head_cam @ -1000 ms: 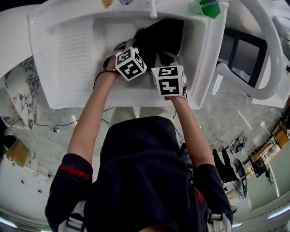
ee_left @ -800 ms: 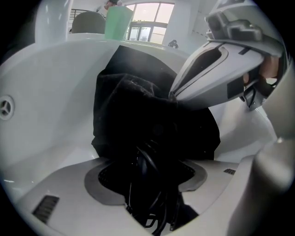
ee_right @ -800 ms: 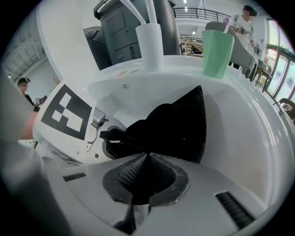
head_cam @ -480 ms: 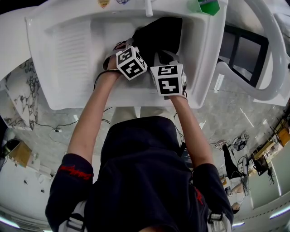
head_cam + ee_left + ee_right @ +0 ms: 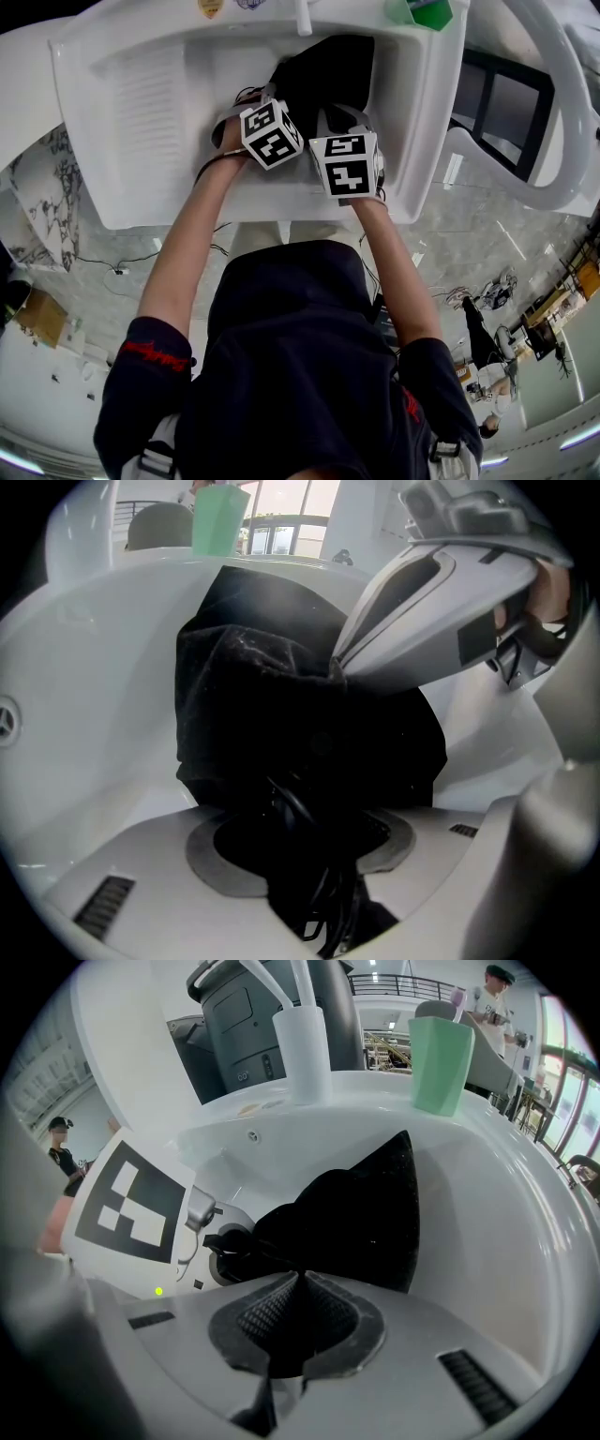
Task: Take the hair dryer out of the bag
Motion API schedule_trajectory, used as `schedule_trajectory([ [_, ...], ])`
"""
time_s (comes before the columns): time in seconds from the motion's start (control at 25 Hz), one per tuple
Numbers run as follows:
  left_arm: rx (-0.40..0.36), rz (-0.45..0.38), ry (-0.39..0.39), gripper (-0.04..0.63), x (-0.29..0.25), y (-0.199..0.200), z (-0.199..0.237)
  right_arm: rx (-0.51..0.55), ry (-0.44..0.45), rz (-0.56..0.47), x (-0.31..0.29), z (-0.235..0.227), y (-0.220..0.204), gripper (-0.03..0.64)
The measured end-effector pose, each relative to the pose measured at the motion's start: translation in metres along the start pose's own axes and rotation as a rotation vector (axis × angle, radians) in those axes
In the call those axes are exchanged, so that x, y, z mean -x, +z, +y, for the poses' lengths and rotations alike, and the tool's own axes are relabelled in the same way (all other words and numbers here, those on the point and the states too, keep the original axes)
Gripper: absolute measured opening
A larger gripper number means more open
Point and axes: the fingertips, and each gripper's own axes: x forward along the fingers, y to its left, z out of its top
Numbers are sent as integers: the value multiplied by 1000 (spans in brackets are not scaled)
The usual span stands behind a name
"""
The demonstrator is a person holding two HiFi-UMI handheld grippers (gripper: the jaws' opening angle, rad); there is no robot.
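Two hand-held grippers work at a black bag lying in a white sink.

The sink (image 5: 141, 141) holds the bag (image 5: 328, 80) against its right wall, below a green cup (image 5: 441, 1063) on the rim. The right gripper (image 5: 298, 1326) is pressed together, pinching a fold of the bag's cloth. The left gripper (image 5: 300, 850) stands spread, its jaws having just been closing, with a looped black cord (image 5: 328, 902) and the bag's mouth in the gap. The hair dryer itself is hidden; only that cord shows at the bag.
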Motion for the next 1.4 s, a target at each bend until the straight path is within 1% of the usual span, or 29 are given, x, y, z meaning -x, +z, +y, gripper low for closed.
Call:
schedule_trajectory([
  [0.44, 82, -6, -26, 219, 8, 0, -2, 5, 6, 3, 1, 3, 3, 43],
  [0.6, 129, -9, -20, 219, 11, -3, 2, 12, 14, 2, 3, 7, 3, 43],
  [0.76, 175, -24, -36, 219, 13, -3, 4, 17, 19, 0, 3, 10, 3, 43],
  [0.92, 217, -32, -43, 221, 18, -3, 4, 50, 21, -1, 5, 14, 3, 43],
  [1.08, 227, -35, -57, 221, 23, -4, 3, 67, 12, -4, 7, 14, 2, 43],
  [1.4, 266, -40, -56, 221, 39, -7, 3, 82, 2, -7, 11, 15, 2, 43],
])
